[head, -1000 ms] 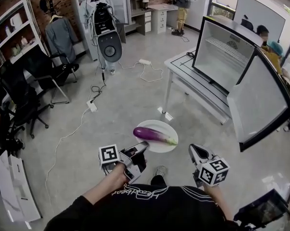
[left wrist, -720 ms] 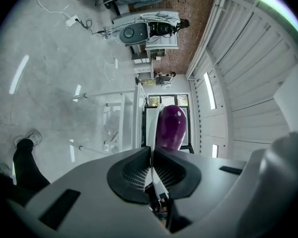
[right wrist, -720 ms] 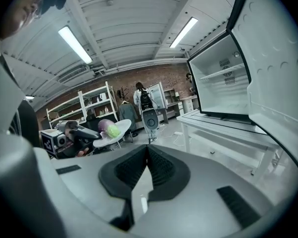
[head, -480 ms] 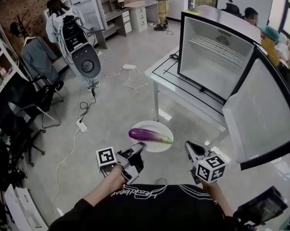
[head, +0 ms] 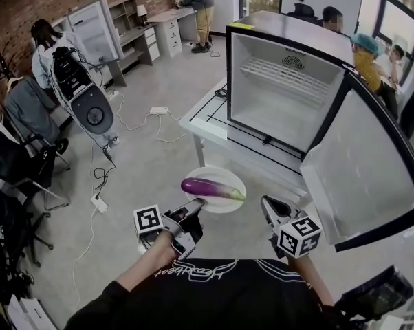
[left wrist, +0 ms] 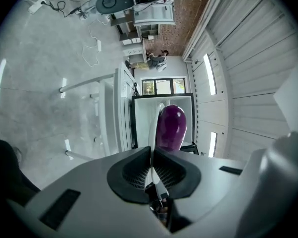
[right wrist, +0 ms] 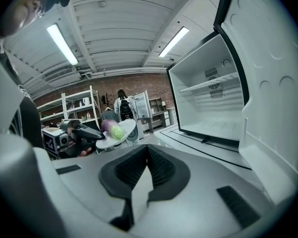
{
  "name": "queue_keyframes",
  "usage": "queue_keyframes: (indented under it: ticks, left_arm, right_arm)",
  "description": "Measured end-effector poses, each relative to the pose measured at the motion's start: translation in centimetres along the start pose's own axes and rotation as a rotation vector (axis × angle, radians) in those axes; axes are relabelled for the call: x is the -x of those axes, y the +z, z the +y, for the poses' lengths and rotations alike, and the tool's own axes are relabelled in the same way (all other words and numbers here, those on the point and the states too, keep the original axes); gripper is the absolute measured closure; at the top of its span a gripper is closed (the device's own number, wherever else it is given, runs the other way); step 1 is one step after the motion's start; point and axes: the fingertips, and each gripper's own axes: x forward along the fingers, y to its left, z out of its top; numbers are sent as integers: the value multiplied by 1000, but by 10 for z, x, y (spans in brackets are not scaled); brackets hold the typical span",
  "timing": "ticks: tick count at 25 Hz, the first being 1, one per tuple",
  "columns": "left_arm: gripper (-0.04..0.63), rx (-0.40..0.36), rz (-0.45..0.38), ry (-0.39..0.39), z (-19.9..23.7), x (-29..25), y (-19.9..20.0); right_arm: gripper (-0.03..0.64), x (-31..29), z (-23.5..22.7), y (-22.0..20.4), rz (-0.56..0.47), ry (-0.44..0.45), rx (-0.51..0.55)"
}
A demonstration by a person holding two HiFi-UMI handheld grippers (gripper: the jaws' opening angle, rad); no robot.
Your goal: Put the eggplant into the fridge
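while eggplant [head: 208,188] lies crosswise on plate [head: 221,205], stem [head: 238,196] rightward

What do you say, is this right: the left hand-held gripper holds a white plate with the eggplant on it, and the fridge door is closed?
One thing is wrong: the fridge door is open, not closed, as the head view shows. The rest stands: the left hand-held gripper holds the white plate by its rim, with the eggplant on it.
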Motion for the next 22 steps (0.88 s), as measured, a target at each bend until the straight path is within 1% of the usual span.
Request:
queue_keyframes:
  ticks: [7,12,17,22]
  left_arm:
    - [568,-6,75,-6,-11,-30,-2]
    - [568,-4,124,5,-8,-59,4]
    - [568,-8,162,19,-9,-86,20]
    - [568,-32,194,42,-10,-125,45]
  right_arm:
    - [609,18,-20,8,-25,-86,-16]
    - [609,13,-40,15,-49,-129,-25]
    - [609,0,-57,21,-42,-162,-55]
    - [609,-16,-83,36,-69,-213,-59]
